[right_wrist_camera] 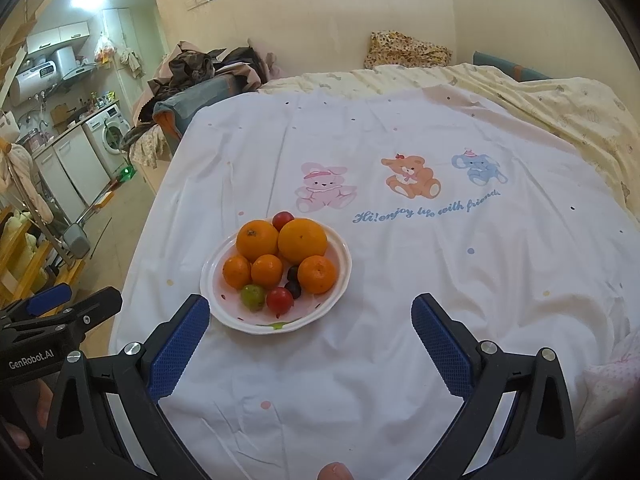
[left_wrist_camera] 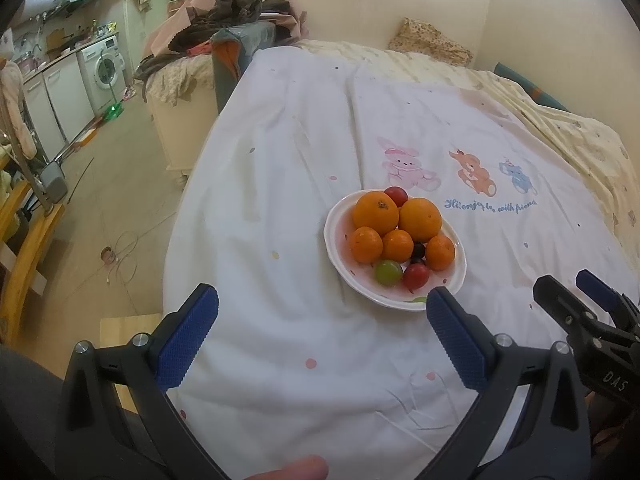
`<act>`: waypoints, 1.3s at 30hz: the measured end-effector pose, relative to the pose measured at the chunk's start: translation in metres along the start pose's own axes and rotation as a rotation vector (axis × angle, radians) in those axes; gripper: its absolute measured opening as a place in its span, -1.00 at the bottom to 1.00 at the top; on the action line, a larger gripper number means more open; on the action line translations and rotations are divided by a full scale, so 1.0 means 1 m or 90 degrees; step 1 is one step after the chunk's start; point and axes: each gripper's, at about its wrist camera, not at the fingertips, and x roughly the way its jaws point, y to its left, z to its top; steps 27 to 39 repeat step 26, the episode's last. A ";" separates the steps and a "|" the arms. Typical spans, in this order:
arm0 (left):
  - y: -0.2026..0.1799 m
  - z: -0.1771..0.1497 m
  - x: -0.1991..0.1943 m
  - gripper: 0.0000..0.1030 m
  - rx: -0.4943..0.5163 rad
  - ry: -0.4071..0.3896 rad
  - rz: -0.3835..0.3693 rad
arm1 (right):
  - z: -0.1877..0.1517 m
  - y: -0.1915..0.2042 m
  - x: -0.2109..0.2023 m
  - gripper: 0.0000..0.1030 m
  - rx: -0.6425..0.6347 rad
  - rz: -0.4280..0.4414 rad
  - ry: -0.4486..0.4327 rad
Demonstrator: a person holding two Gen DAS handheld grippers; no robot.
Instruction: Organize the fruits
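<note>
A white plate rests on the white bedsheet and holds all the fruit. Two large oranges sit at its back. Three small tangerines lie in front of them. A green grape, red cherry tomatoes and dark grapes fill the near side. My left gripper is open just short of the plate, nothing between its fingers. My right gripper is open too, its left finger beside the plate's near rim.
The bed's left edge drops to a tiled floor. A yellowish quilt lies bunched along the far right. Clothes pile on a cabinet beyond the bed. A washing machine and kitchen units stand at far left.
</note>
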 end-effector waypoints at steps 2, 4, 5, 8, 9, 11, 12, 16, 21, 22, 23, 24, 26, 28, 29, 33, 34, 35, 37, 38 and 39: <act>0.000 0.000 0.000 0.99 0.001 0.000 0.000 | 0.000 0.000 0.000 1.00 0.000 0.000 0.000; 0.000 0.000 0.000 0.99 0.001 0.000 0.000 | 0.000 0.000 0.000 1.00 -0.001 0.000 0.001; 0.000 0.000 0.000 0.99 0.003 0.000 0.000 | 0.000 0.000 0.000 1.00 -0.001 0.000 0.000; 0.000 -0.001 -0.001 0.99 0.005 0.000 0.000 | 0.000 0.000 0.000 1.00 -0.001 -0.001 -0.001; -0.001 -0.001 0.000 0.99 0.005 0.000 0.000 | 0.000 0.000 0.000 1.00 0.000 -0.001 0.000; -0.001 -0.001 0.000 0.99 0.004 0.000 0.000 | 0.000 0.000 0.000 1.00 0.000 -0.001 0.000; -0.001 -0.001 0.000 0.99 0.004 -0.001 0.000 | 0.000 0.000 0.000 1.00 -0.001 -0.001 0.000; 0.000 0.000 0.000 0.99 0.004 0.000 0.000 | 0.000 0.000 0.000 1.00 -0.001 -0.001 0.000; 0.000 0.000 0.000 0.99 0.004 0.000 0.000 | 0.000 0.000 -0.001 1.00 -0.001 -0.002 -0.001; 0.000 0.000 0.000 0.99 0.004 0.000 0.000 | 0.000 0.000 -0.001 1.00 -0.001 -0.002 0.000; 0.000 0.000 0.000 0.99 0.004 -0.001 -0.001 | 0.000 0.000 -0.001 1.00 -0.001 -0.002 0.000; 0.000 -0.001 -0.001 0.99 0.003 -0.004 -0.001 | 0.000 0.000 -0.001 1.00 -0.001 -0.001 0.000; -0.001 -0.002 0.000 0.99 0.004 -0.002 0.000 | 0.000 0.000 -0.001 1.00 -0.001 -0.002 0.000; -0.001 -0.002 0.000 0.99 0.004 -0.002 0.000 | 0.000 0.000 -0.001 1.00 -0.001 -0.002 0.000; -0.001 -0.002 0.000 0.99 0.004 -0.002 0.000 | 0.000 0.000 -0.001 1.00 -0.001 -0.002 0.000; -0.001 -0.002 0.000 0.99 0.004 -0.002 0.000 | 0.000 0.000 -0.001 1.00 -0.001 -0.002 0.000; -0.001 -0.002 0.000 0.99 0.004 -0.002 0.000 | 0.000 0.000 -0.001 1.00 -0.001 -0.002 0.000; -0.001 -0.002 0.000 0.99 0.004 -0.002 0.000 | 0.000 0.000 -0.001 1.00 -0.001 -0.002 0.000; -0.001 -0.002 0.000 0.99 0.004 -0.002 0.000 | 0.000 0.000 -0.001 1.00 -0.001 -0.002 0.000; -0.001 -0.002 0.000 0.99 0.004 -0.002 0.000 | 0.000 0.000 -0.001 1.00 -0.001 -0.002 0.000; -0.001 -0.002 0.000 0.99 0.004 -0.002 0.000 | 0.000 0.000 -0.001 1.00 -0.001 -0.002 0.000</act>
